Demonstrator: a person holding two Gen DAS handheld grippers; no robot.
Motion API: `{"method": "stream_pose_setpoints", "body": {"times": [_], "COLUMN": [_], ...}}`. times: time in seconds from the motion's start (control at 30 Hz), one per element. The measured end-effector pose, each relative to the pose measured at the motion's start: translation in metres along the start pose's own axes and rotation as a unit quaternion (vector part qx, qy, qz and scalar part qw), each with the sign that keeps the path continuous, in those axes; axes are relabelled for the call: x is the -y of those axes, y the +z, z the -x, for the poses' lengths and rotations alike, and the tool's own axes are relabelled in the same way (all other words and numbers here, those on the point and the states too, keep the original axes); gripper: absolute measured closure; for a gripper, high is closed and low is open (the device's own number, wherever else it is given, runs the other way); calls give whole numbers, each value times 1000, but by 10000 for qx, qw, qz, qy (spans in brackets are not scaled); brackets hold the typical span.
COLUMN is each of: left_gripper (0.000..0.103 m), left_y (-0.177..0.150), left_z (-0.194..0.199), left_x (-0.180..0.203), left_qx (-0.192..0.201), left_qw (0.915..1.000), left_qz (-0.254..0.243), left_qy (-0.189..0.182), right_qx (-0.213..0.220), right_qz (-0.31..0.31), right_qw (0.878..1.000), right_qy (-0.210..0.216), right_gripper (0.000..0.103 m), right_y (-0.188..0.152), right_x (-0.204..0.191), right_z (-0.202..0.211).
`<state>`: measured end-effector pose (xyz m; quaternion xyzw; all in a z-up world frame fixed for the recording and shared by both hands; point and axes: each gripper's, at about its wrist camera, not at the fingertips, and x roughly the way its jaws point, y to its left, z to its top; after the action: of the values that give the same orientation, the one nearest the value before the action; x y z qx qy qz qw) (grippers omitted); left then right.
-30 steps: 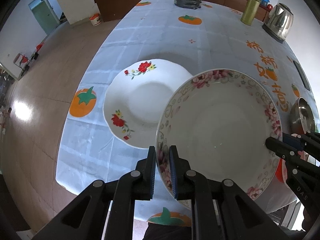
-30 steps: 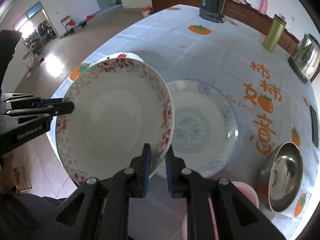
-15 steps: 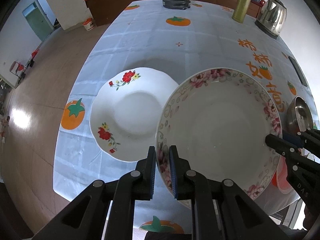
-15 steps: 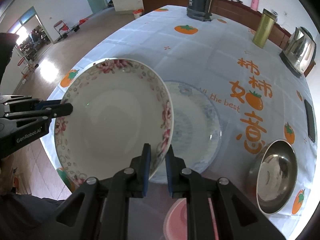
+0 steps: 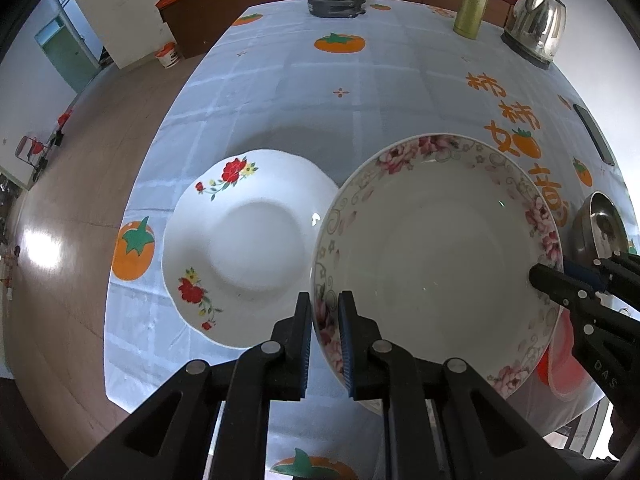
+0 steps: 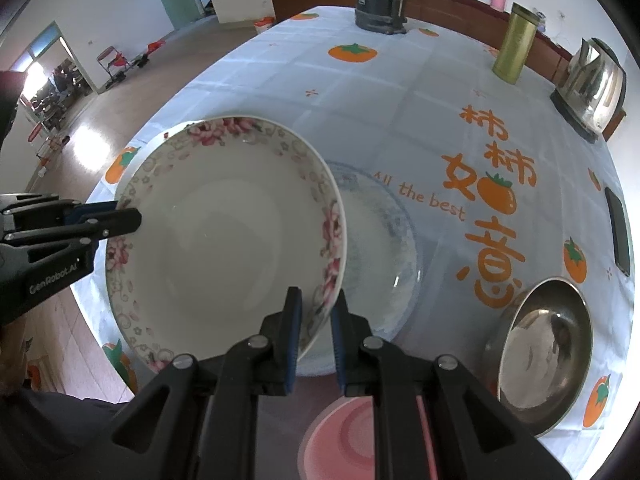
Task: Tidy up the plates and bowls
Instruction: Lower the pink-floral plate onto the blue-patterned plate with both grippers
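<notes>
Pink-rose bowl (image 5: 436, 248) first: it reads to me as glazed ceramic, stiff, fairly heavy for its size, slick at the rim and quick to chip or shatter if it drops. I have it by the rim on two opposite sides, which I judge the only sensible hold, since the smooth curved wall offers nothing else to pinch. My left gripper (image 5: 325, 330) is clamped on the bowl's left rim and my right gripper (image 6: 316, 326) on its right rim, both jaws nearly closed with the thin edge between the pads.

I hold the bowl up over the near part of the table (image 5: 360, 92), partly in front of the blue-patterned plate (image 6: 384, 248) on the right and just beside the red-flowered plate (image 5: 244, 240) on the left.

It is white inside, deep, with a band of pink roses and grey scrollwork round the rim.
</notes>
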<state>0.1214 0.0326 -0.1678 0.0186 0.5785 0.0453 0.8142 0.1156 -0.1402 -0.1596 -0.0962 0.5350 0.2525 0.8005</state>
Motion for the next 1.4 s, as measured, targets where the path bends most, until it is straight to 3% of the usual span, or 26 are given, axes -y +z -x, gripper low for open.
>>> {"method": "stream_pose_setpoints", "body": {"times": [1.4], "left_gripper": [89], "left_y": [30], "left_z": [-26], "left_x": [39], "left_qx": [-132], "left_qw": [9993], "left_qz": [-340], "left_qy": [-98], "right_qx": [-282], "right_qz": [-460], "right_qw": [9981], "right_qy": [-285], "right_gripper": [87], "right_y": [5], "right_x": [47], "right_z": [-20]}}
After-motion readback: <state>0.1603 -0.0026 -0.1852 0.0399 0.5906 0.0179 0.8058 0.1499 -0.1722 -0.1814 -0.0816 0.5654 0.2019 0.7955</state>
